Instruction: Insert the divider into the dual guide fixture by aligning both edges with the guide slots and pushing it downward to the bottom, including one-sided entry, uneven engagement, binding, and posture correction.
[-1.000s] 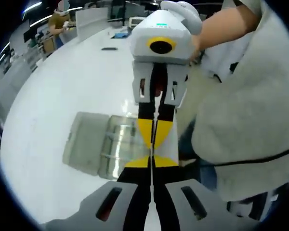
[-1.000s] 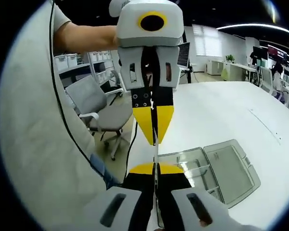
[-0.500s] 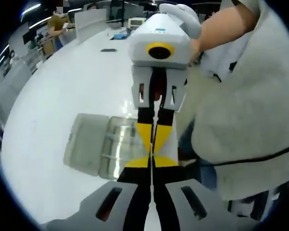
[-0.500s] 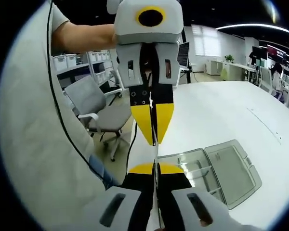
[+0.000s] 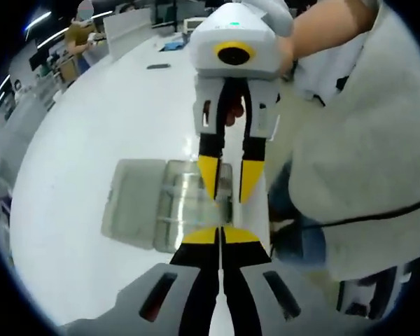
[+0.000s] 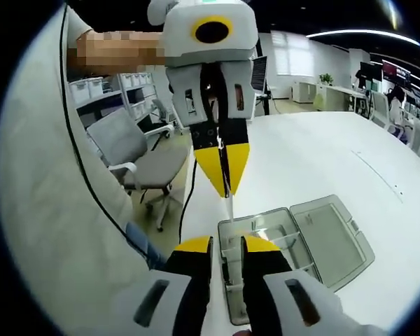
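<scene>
Above the clear fixture (image 6: 294,245), left jaws pinch a barely visible divider (image 6: 228,210); right jaws parted.

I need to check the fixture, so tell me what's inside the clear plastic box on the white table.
Inside the clear box, see-through partitions show; the right gripper covers its near corner. No divider can be made out inside.

In the left gripper view, the left hand-held gripper (image 5: 221,234) rises from the bottom with its yellow-tipped jaws pressed together. Facing it from above, the right hand-held gripper (image 5: 227,185) hangs with its jaws spread apart, yellow tips pointing down. Beneath both lies the clear plastic fixture (image 5: 161,206) with its lid folded out flat, resting on the white surface (image 5: 91,126). The divider cannot be made out. A person in a pale top (image 5: 357,161) stands at the right, and a gloved hand (image 5: 273,14) grips the right tool.
</scene>
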Action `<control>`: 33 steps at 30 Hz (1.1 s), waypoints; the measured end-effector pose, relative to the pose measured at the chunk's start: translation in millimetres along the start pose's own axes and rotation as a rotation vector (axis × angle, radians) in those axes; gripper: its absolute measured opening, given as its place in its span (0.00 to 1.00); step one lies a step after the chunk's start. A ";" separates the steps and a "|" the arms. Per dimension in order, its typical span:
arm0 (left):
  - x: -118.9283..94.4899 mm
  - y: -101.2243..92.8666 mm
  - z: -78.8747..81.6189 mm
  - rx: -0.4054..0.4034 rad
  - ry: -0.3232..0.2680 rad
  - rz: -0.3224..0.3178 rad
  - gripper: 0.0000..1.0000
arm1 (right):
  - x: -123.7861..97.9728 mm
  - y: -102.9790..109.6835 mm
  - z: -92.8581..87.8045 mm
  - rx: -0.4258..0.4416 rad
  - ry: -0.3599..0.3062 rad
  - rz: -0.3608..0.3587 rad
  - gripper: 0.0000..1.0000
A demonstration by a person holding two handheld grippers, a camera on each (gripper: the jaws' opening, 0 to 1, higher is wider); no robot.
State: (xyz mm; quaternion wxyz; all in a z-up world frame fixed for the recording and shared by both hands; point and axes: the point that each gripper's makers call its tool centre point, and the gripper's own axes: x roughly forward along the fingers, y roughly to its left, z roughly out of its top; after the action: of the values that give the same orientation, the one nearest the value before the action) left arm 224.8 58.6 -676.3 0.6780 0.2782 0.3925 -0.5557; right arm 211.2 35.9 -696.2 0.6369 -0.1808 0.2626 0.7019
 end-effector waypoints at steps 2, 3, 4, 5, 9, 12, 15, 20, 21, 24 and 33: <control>-0.1 4.3 -1.8 0.005 0.002 0.012 0.00 | -1.2 -1.1 -0.1 0.004 -0.001 -0.007 0.13; -0.1 5.6 -2.6 0.006 0.004 0.015 0.00 | -1.7 -1.3 -0.1 0.003 -0.001 -0.009 0.14; 0.0 6.6 -3.2 0.008 0.006 0.017 0.00 | -2.6 -2.4 -0.3 0.000 0.004 -0.016 0.15; 0.2 7.3 -3.7 0.009 0.009 0.019 0.00 | -3.1 -2.5 -0.1 -0.001 0.006 -0.018 0.17; 4.0 11.1 -6.5 0.032 0.031 0.030 0.00 | -5.7 -4.1 0.1 -0.004 0.011 -0.033 0.20; 6.3 14.8 -6.0 0.035 0.034 0.032 0.00 | -8.2 -5.0 -0.1 -0.006 0.012 -0.042 0.23; 9.2 17.9 -5.8 0.037 0.042 0.034 0.00 | -10.5 -5.4 -1.5 0.004 0.018 -0.049 0.28; 14.2 20.4 -7.4 0.043 0.059 0.033 0.00 | -13.8 -7.8 -1.9 0.007 0.015 -0.067 0.32; 15.7 21.3 -7.7 0.042 0.061 0.031 0.00 | -14.7 -8.3 -1.4 0.006 0.013 -0.071 0.32; 18.3 22.2 -7.0 0.042 0.064 0.027 0.00 | -16.3 -9.2 -0.2 0.004 0.011 -0.079 0.35; 26.5 24.9 -9.7 0.047 0.089 0.017 0.00 | -18.3 -10.7 0.2 -0.006 0.017 -0.100 0.41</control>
State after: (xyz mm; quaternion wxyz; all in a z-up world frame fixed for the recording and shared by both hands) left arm 248.8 58.0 -705.3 0.6578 0.3218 0.4067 -0.5461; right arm 224.1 21.9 -686.7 0.6683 -0.2016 0.2566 0.6685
